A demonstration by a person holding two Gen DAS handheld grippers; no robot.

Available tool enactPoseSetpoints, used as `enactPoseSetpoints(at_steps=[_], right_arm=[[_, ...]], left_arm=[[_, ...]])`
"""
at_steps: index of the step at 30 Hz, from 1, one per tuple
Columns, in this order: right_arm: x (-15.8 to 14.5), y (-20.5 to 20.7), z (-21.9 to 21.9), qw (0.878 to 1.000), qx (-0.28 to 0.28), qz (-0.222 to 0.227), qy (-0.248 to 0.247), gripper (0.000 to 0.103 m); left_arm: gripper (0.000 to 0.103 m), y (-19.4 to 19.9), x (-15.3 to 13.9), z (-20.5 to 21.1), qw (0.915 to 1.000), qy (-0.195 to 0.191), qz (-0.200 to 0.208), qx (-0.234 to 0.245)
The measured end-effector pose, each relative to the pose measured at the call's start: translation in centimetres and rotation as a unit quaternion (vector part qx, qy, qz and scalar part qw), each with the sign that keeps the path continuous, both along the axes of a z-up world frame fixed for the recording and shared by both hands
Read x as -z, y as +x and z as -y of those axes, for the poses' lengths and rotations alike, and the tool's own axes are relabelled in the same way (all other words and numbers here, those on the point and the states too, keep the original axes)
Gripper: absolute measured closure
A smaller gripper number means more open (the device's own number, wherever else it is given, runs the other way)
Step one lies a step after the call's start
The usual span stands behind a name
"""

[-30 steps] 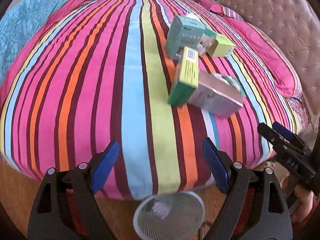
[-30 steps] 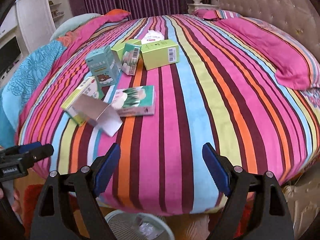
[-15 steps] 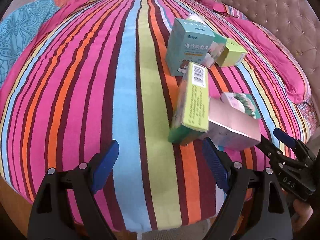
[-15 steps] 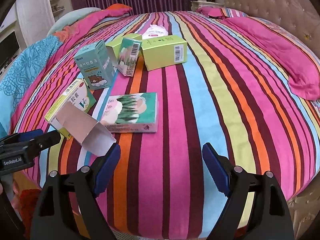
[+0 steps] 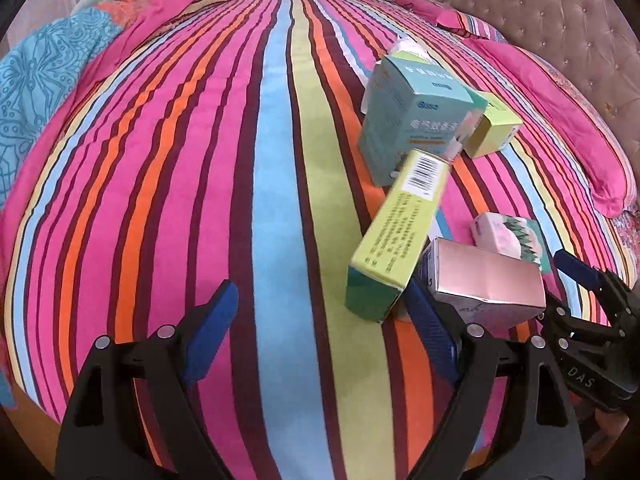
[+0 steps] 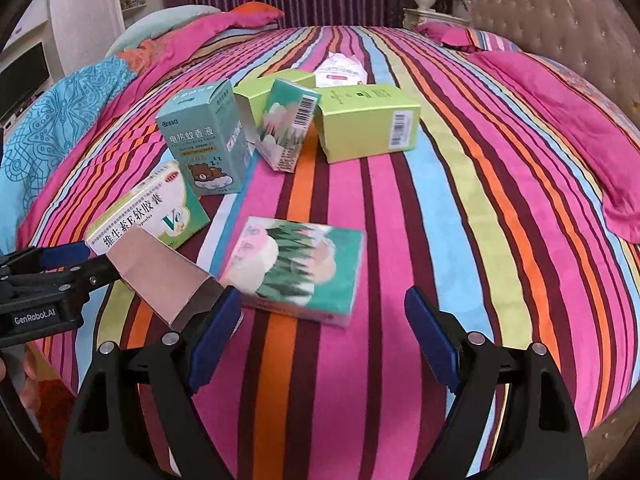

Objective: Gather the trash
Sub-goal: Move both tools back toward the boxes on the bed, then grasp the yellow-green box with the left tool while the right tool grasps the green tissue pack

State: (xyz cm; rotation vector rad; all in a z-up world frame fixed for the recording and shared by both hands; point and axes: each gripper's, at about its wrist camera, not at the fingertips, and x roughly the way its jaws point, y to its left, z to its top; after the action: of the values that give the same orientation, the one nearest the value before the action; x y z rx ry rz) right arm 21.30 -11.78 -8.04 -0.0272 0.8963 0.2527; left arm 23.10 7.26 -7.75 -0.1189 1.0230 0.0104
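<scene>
The bed with its striped cover carries all the trash, just ahead of both tongs. Left tongs and right tongs are spread wide and pinch nothing. The flat tissue pack lies just beyond the right tongs; better to lower them over its short sides and close gently. The open vitamin box lies by the right finger of the left tongs, perhaps touching it. The teal box reads "issa"; the left tongs' body shows "GenRobot.AI".
</scene>
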Motion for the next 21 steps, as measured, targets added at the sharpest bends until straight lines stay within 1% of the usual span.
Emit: enactPoseSetpoints(at_steps=[5,7,9,11,13,15,18,21], right_arm=[[-0.2,0.7,-0.8,1.000,-0.007,0.004,-0.005,0.023],[-0.3,0.9,-1.1,1.000,-0.010,0.009,-0.008,0.023],[-0.2,1.3,-1.2,1.000,-0.011,0.008,-0.008,0.023],[0.0,1.6,-0.9,1.000,-0.017,0.002,0.002,0.023],[0.3,2.0,-0.5,1.000,-0.022,-0.007,0.009,0.023],[0.4,2.2,-0.6,1.000,-0.029,-0.007,0.001,0.023],[0.5,2.3,-1.0,0.998,-0.053,0.000,-0.026,0.023],[1.1,2.4,-1.3,0.996,-0.074,-0.003,-0.042,0.024]], left_arm=[[0.020,1.0,0.2,-1.0,1.0000,0.001,0.003,0.007],[0.020,1.4,0.2,-1.5,0.9999,-0.007,0.005,0.008],[0.020,1.9,0.2,-2.0,0.9996,-0.024,0.006,0.013],[0.020,2.1,0.2,-2.1,0.9994,-0.027,0.009,0.020],[0.020,2.3,0.4,-2.4,0.9986,-0.042,0.007,0.030],[0.020,2.5,0.5,-2.8,0.9985,-0.048,0.006,0.025],[0.020,2.4,0.5,-3.2,0.9978,-0.058,0.013,0.030],[0.020,2.7,0.5,-3.0,0.9959,-0.071,0.016,0.054]])
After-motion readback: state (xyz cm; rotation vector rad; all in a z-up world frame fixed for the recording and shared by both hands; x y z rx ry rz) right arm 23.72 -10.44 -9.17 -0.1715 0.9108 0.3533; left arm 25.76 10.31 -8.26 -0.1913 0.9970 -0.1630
